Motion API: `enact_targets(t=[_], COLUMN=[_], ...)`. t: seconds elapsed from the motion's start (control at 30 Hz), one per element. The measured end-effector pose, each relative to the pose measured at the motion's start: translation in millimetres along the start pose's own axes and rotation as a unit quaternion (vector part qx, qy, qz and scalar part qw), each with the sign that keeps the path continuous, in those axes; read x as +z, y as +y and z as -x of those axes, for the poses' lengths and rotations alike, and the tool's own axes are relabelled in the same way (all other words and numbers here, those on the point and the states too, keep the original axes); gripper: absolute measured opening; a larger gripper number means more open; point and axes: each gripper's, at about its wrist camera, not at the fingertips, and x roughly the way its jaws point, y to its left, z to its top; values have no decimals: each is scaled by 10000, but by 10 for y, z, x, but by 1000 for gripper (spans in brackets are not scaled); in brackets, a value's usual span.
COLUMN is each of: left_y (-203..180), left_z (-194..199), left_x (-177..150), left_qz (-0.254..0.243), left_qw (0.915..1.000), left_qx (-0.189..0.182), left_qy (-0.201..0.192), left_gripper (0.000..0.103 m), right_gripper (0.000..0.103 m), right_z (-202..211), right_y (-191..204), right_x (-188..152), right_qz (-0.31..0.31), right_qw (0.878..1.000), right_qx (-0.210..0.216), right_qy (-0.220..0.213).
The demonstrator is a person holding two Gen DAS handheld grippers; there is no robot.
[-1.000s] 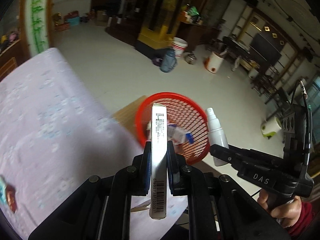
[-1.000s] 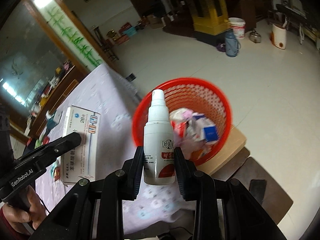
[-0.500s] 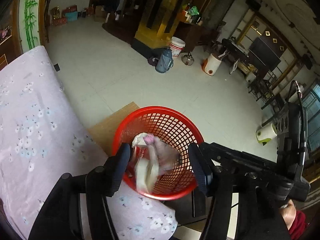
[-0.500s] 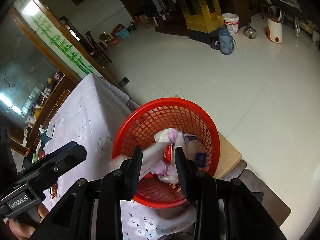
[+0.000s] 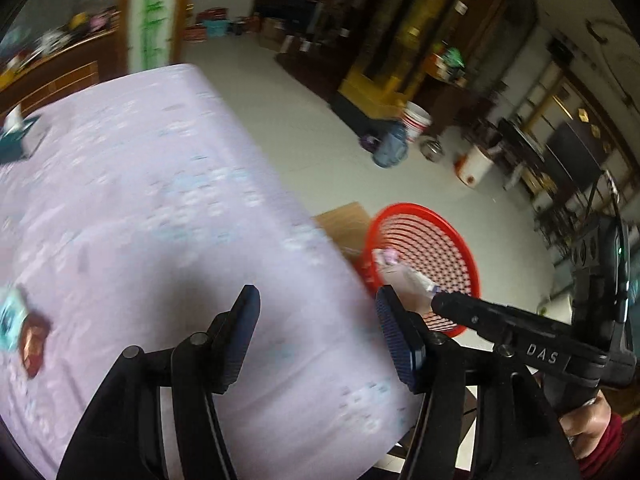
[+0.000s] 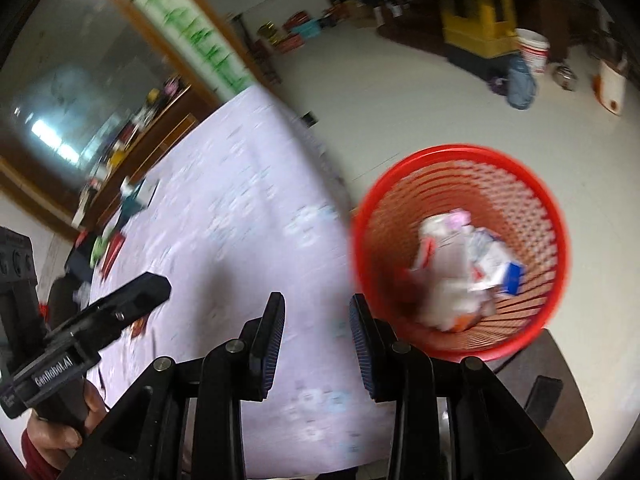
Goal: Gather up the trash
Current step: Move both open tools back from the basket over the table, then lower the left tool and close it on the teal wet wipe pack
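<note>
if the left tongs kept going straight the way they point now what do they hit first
Probably the pale lilac flowered tablecloth: the open left tongs point down across the table top, with nothing between their tips. The red mesh plastic basket lies off to the right of that line. Depth is blurred, so this is a guess.

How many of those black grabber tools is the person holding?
2. The left gripper is over the purple tablecloth. The right gripper is over the tablecloth edge beside the red basket. Both have their fingers spread, holding nothing.
</note>
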Motion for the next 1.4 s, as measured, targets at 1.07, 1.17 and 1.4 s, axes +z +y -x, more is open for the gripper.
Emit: enact_targets(t=[1.07,1.17,1.4], left_y=[3520,3470,3247], left_z=[303,252,308], left_x=[-310,-407,-654], left_qz=[1724,1632,1163], left_qw=[9797,9818,9864], left_qx=[904,752,986], left_qy=[475,611,618], left_gripper=[58,58,58], right_gripper=[40,40,40], right_z=[-581,-593,-673], right_y=[1180,1192,1254], right_x=[-662,-645,-644], right_qz=[588,584,680], right_qw=[9945,9946,9931], right_qx=[-19,-31,31], right_qy=[861,862,953])
